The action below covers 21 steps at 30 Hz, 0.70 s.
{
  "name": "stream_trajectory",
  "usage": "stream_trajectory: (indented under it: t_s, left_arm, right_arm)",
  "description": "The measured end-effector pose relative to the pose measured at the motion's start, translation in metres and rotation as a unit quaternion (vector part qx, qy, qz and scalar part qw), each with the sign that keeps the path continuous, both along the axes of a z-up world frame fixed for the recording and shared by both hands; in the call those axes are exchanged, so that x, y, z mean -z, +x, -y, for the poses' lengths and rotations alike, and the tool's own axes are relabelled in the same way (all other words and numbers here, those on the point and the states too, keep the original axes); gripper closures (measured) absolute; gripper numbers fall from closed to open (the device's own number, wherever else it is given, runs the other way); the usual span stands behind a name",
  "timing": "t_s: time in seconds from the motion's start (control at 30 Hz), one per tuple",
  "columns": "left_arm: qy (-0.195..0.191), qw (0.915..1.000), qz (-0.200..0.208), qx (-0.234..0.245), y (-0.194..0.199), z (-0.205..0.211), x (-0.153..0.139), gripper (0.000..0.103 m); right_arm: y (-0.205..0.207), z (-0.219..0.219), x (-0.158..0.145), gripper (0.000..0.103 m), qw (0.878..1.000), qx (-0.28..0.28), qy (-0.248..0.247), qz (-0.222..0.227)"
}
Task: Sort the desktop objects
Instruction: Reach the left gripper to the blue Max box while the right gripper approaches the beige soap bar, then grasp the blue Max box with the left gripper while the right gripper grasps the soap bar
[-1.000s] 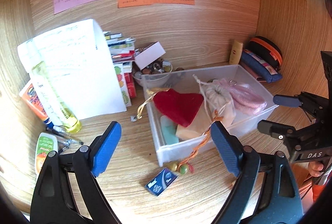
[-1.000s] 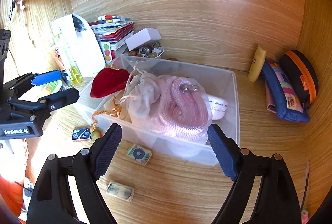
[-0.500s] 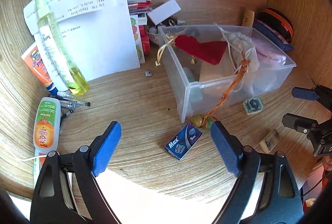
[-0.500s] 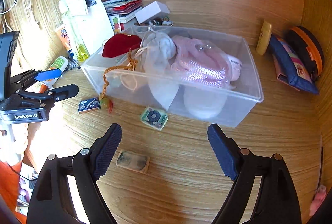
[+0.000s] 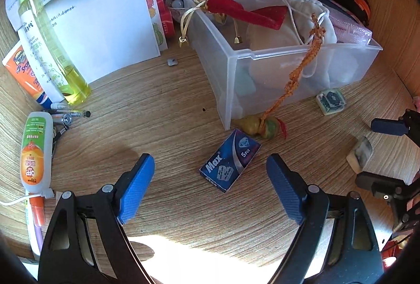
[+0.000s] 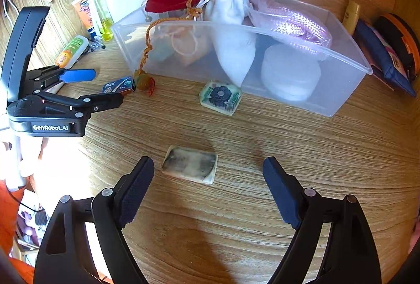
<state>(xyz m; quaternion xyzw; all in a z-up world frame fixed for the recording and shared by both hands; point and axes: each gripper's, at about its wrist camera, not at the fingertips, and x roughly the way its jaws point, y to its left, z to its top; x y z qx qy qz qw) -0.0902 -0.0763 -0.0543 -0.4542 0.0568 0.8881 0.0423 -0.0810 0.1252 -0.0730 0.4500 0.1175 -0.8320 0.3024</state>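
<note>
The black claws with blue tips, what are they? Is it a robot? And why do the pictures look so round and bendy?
No robot here: a person holds one claw in each hand, each carrying a wide-eyed camera that bends the picture. The left claw looks down at a blue Max box on the wooden desk. The right claw looks at a smudged tile, with a flower tile farther off. Both claws are open and hold nothing. Behind stands a clear bin full of little pouches.

At twelve o'clock, the white printed paper sheet (image 5: 86,8) is cut off; its small print stays unreadable.
</note>
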Motion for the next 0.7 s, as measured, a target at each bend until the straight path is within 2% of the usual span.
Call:
stream_trajectory:
  t_s: [0.07,0.2,0.3,0.37,0.47,0.57,0.7]
  left_arm:
    - [-0.002,1.0,0.004,0.007,-0.002,-0.002,0.002,0.028]
    - [-0.002,0.9998,-0.004,0.018,-0.001,-0.005,0.001,0.037]
    - [0.002,0.9995,-0.007,0.029,0.002,-0.008,0.001,0.047]
    - [0.0,0.9993,-0.011,0.037,0.005,-0.01,0.0,0.062]
    - [-0.01,0.9987,-0.017,0.046,0.009,-0.015,0.0,0.071]
    - [-0.016,0.9984,-0.02,0.05,0.01,-0.016,0.001,0.074]
    - [-0.011,0.9985,-0.021,0.049,0.015,-0.015,-0.001,0.075]
  right_arm:
    - [0.002,0.002,0.0,0.02,1.0,-0.003,0.004,-0.004]
    - [0.004,0.004,0.0,0.025,1.0,-0.013,-0.001,-0.002]
    - [0.005,0.006,0.001,0.035,1.0,-0.015,0.007,-0.012]
    - [0.007,0.006,0.002,0.039,1.0,-0.016,0.007,-0.017]
    - [0.012,0.006,0.003,0.052,0.999,-0.014,0.017,-0.033]
    - [0.014,0.006,0.002,0.063,0.999,-0.019,0.017,-0.037]
    - [0.01,0.001,0.001,0.063,1.0,-0.016,-0.005,-0.022]
